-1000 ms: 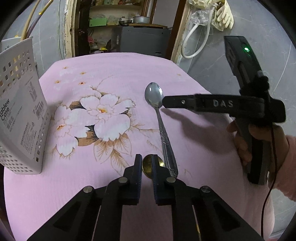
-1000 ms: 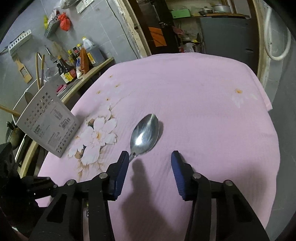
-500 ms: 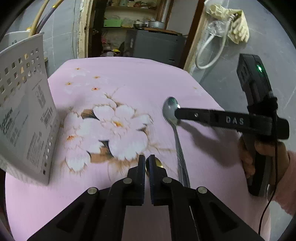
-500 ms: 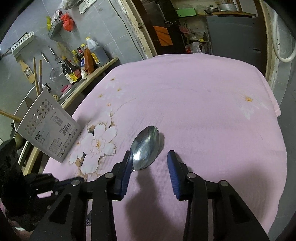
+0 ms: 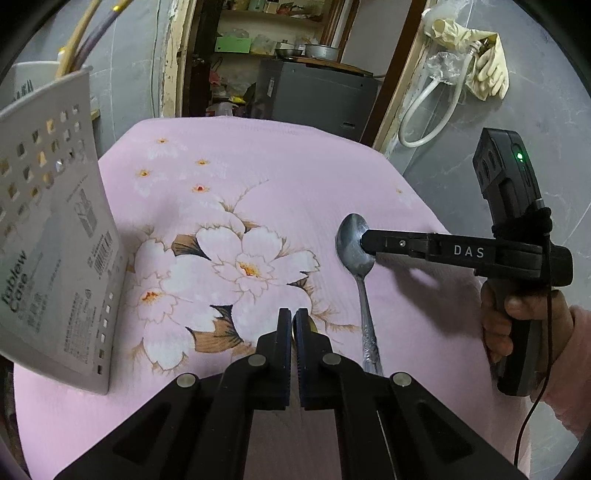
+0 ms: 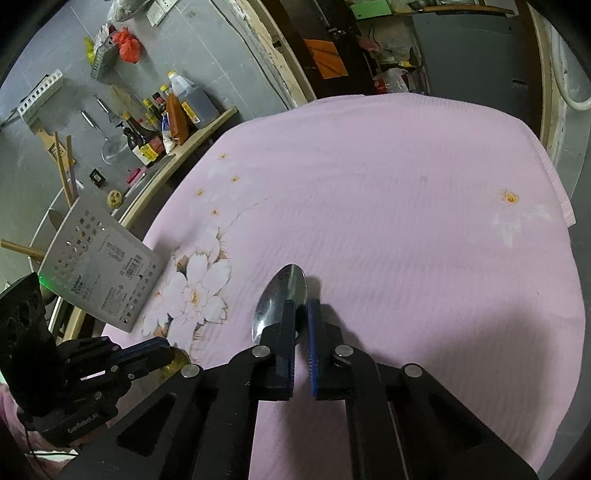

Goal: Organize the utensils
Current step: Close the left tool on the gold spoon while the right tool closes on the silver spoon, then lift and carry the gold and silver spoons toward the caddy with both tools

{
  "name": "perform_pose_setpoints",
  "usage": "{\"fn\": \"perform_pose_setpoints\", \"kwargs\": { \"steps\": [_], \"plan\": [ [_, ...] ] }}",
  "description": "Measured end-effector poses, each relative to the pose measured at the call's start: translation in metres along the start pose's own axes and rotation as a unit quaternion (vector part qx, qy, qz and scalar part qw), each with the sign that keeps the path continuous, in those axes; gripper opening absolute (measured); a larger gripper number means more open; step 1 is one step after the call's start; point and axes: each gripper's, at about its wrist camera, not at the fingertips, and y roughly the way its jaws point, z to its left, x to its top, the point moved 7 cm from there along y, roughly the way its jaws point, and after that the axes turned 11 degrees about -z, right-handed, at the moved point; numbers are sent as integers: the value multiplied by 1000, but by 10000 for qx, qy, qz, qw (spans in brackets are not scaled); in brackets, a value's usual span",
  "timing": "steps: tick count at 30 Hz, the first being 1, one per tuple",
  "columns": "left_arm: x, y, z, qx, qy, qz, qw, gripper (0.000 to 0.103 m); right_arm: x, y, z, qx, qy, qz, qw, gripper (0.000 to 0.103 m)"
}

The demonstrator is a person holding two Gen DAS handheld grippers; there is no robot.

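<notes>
Spoon (image 6: 282, 301) at lower centre: stiff, slick steel, your right gripper (image 6: 301, 319) pinches its bowl edge, likely to slip. Left gripper (image 5: 294, 326) is clamped on something gold, unclear what.

The tabletop (image 5: 332, 177) is being shared by three things. The perforated case (image 5: 55, 236) is being kept at its left edge, tilted, with sticks (image 5: 79, 35) standing behind it. The steel spoon (image 5: 360, 280) is being laid toward the right edge, bowl to the far side, handle to the near side. The small gold utensil (image 5: 308, 326) is being kept near the front edge, just left of the spoon's handle. The shelf of bottles (image 6: 166, 114) is being seen beyond the left edge.
</notes>
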Motion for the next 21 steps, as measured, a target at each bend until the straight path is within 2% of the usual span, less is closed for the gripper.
{"fn": "perform_pose_setpoints", "kwargs": {
  "steps": [4, 10, 21],
  "plan": [
    [9, -10, -2, -56, 49, -140, 9999, 3, 4, -13, 6, 14, 96, -217, 9997, 2],
    [31, -38, -10, -104, 256, -523, 9982, 3, 14, -55, 25, -136, 5, -825, 9965, 1],
    [72, -97, -12, -73, 625, -1232, 9904, 3, 28, -127, 74, -701, -405, -1857, 9793, 1]
  ]
}}
